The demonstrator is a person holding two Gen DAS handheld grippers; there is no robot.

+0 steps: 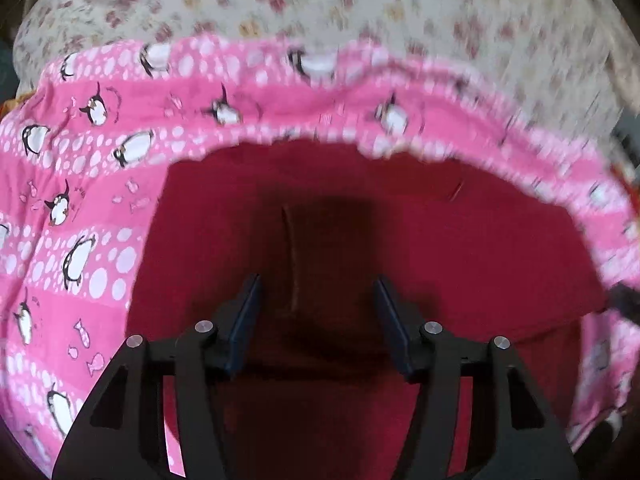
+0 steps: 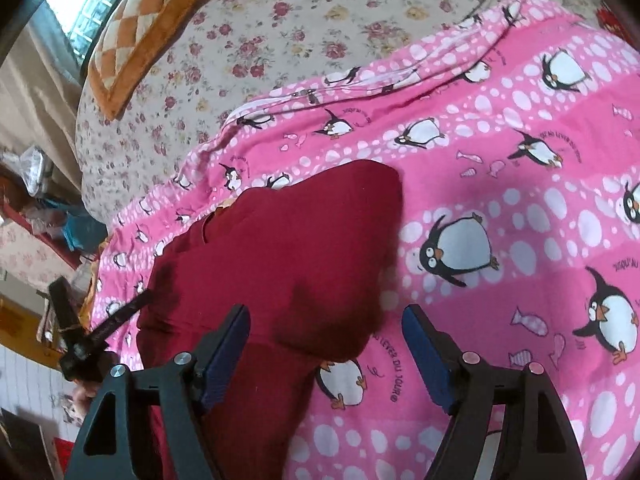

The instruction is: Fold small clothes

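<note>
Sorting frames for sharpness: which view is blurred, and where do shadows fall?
Left wrist view: motion blur smears the floral sheet and pink cover; the gripper's shadow darkens the red garment. Right wrist view: sharp, daylit, a shadow on the garment.

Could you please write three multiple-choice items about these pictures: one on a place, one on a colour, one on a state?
1. Where does the dark red cloth garment lie?
A. on the pink penguin-print cover
B. on the orange checked cushion
C. on a bare floor

2. What colour are the pads of the right gripper?
A. yellow
B. blue
C. white

3. What is the state of the left gripper?
A. shut on the garment
B. shut on nothing
C. open above the garment

Answers:
1 A: pink penguin fabric surrounds the garment on all visible sides.
2 B: both pads show blue against black arms.
3 C: its pads stand apart, with red cloth visible in the gap.
</note>
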